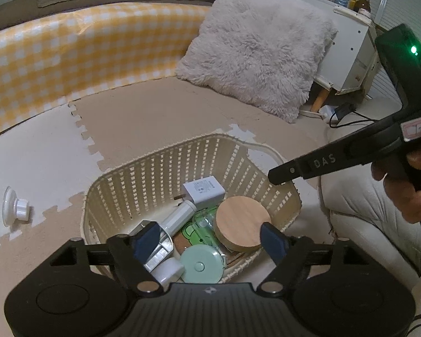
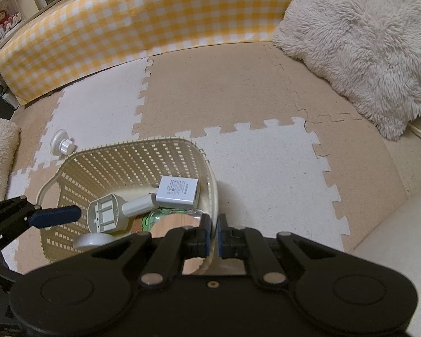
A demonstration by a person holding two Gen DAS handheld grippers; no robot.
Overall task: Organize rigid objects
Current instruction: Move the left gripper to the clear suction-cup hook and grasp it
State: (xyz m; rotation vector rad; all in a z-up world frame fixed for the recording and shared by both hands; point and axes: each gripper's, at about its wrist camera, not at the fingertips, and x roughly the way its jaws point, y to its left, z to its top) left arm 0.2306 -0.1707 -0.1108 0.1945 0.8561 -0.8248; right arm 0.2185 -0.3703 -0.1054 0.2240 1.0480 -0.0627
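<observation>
Foam mat (image 2: 238, 90) bears filled basket (image 2: 132, 154)

Both views dim, warm-tinted indoor light, soft and diffuse; shadows faint. Strong fisheye bending, dark vignette at corners. Green indicator lamp (image 1: 413, 49) glows with slight bloom. Yellow checked panel (image 2: 143, 25) slightly soft. Mild noise; centre reasonably sharp.

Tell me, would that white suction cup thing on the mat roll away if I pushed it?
The suction cup lies tipped on its side, so it would probably roll in a curve. It looks like light plastic, and the knob looks stiff and easy to pinch.
</observation>
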